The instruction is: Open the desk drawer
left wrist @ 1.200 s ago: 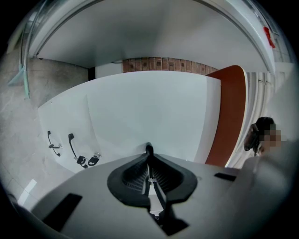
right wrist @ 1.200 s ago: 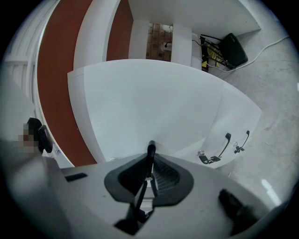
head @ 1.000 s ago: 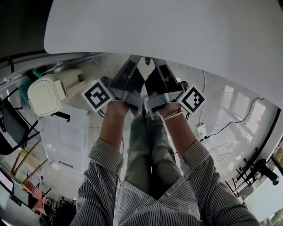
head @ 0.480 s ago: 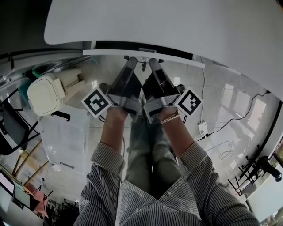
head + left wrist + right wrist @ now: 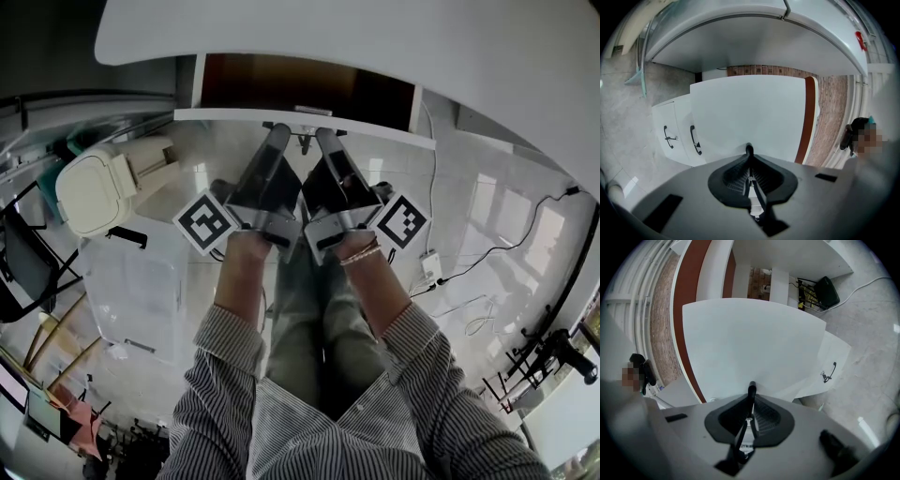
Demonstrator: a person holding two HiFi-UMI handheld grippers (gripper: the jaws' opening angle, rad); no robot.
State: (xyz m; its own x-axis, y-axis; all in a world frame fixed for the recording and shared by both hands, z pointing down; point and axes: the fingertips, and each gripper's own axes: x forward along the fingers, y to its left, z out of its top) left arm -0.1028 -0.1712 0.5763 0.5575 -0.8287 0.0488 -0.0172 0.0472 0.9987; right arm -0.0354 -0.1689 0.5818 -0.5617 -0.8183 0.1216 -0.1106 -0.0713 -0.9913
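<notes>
The white desk top [image 5: 375,56] fills the top of the head view. Its drawer [image 5: 234,114] stands pulled out below the desk edge, showing a brown inside [image 5: 300,86]. A thin dark handle [image 5: 300,126] runs along the drawer's white front. My left gripper [image 5: 278,133] and right gripper [image 5: 323,135] sit side by side at it, both shut on the handle. In the left gripper view the drawer front [image 5: 750,112] fills the middle, with the left gripper [image 5: 749,154] pinching the dark handle [image 5: 749,149]. The right gripper view shows the same front [image 5: 750,338], right gripper [image 5: 751,394] and handle [image 5: 752,388].
A cream lidded bin [image 5: 94,195] and a clear plastic box [image 5: 131,291] stand on the floor at left. Cables and a power strip [image 5: 429,274] lie at right. A white cabinet with dark handles [image 5: 677,136] stands beside the desk. The person's legs are under the grippers.
The drawer has slid out from under the desk top, baring its brown inside. Both grippers came back toward the person together with its front.
</notes>
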